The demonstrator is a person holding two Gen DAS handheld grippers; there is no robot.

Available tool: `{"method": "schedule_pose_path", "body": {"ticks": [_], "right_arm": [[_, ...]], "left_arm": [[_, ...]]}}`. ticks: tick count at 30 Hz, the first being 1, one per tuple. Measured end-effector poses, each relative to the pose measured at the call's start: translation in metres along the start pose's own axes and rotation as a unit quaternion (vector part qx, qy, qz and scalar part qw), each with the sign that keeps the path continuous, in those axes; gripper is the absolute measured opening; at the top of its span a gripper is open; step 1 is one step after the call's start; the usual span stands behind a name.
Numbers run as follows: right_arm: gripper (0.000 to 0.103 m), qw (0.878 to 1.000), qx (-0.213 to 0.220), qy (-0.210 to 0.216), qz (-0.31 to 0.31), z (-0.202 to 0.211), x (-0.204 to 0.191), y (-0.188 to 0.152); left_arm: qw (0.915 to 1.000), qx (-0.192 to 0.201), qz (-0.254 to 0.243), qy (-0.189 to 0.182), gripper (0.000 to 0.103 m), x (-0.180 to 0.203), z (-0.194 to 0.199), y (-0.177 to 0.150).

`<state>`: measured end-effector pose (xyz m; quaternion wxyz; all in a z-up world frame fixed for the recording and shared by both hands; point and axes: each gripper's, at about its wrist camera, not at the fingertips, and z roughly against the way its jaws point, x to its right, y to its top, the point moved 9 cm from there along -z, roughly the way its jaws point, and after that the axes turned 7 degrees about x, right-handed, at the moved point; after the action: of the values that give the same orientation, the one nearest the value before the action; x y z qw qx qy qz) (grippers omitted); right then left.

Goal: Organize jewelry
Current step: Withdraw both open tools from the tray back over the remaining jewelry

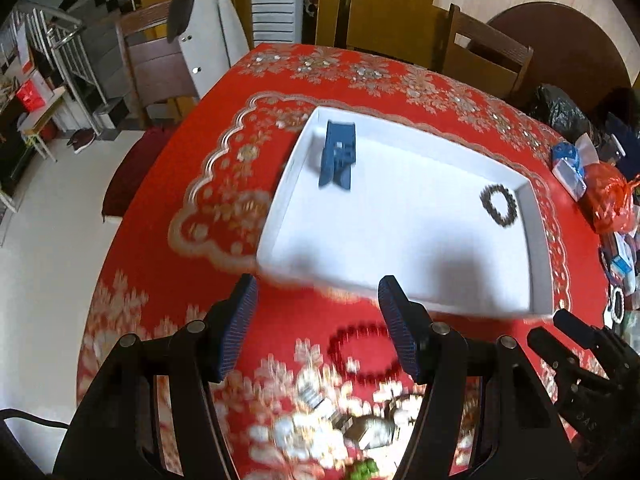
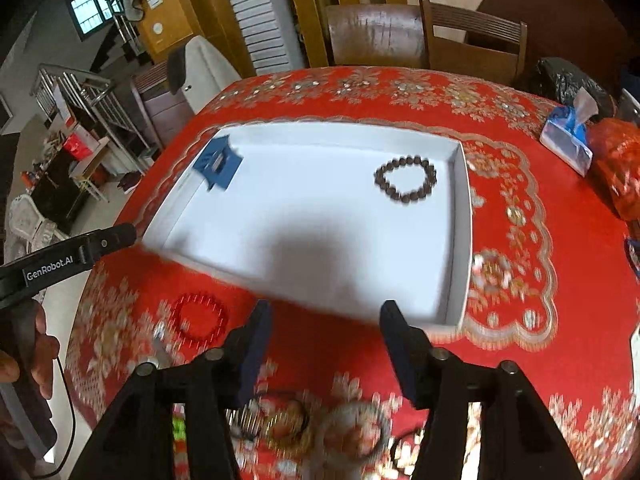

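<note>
Tabletop [image 2: 520, 340]: round, covered by a red cloth with gold and silver floral print. Left gripper [image 1: 316, 328]: held over the near edge of the tabletop, jaws spread wide, nothing between them; blue ribbed pads [image 1: 240, 324] visible; in the right wrist view its black body enters from the left edge, held in a hand [image 2: 24, 360]. Red bead bracelet [image 1: 362, 354]: lies flat on the cloth just in front of the tray's near wall, between the left gripper's fingers as seen from its camera, not touched; also seen in the right wrist view [image 2: 200, 316], to the left of the right gripper. White tray [image 2: 460, 240]: shallow, rectangular, at the middle of the tabletop. Blue clip-like item [image 1: 337, 156]: inside the tray at its far left corner, near the wall; exact kind cannot be told. Dark bead bracelet [image 2: 406, 179]: inside the tray at its far right part, lying flat as an open ring, well apart from the blue item. Right gripper [image 2: 324, 344]: over the near edge of the tabletop, jaws spread wide and holding nothing. Loose pieces of jewelry [image 2: 320, 424]: several rings and bangles on the cloth below the right gripper, blurred; count cannot be told. Tissue pack [image 2: 568, 140]: blue and white, at the far right of the tabletop. Red plastic bag [image 2: 618, 160]: just beside the tissue pack, on its right.
</note>
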<state>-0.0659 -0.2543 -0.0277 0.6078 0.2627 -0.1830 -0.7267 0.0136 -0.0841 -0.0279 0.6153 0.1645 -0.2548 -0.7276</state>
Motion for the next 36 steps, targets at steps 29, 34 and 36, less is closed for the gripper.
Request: {"method": "schedule_pose_path", "body": {"ticks": [29,34,36], "right_arm": [[0.058,1.0,-0.003,0.007,0.017,0.081,-0.004,-0.11],[0.059,1.0,-0.001,0.008,0.015,0.084,-0.006,-0.114],[0.059,1.0,-0.003,0.008,0.014,0.083,-0.006,-0.116]], "left_arm": [[0.9996,0.009,0.008,0.026,0.063,0.007,0.075,-0.117],[0.9995,0.006,0.011,0.028,0.063,0.003,0.077,-0.125],[0.9995,0.007,0.009,0.031,0.063,0.002,0.078,-0.126]]}}
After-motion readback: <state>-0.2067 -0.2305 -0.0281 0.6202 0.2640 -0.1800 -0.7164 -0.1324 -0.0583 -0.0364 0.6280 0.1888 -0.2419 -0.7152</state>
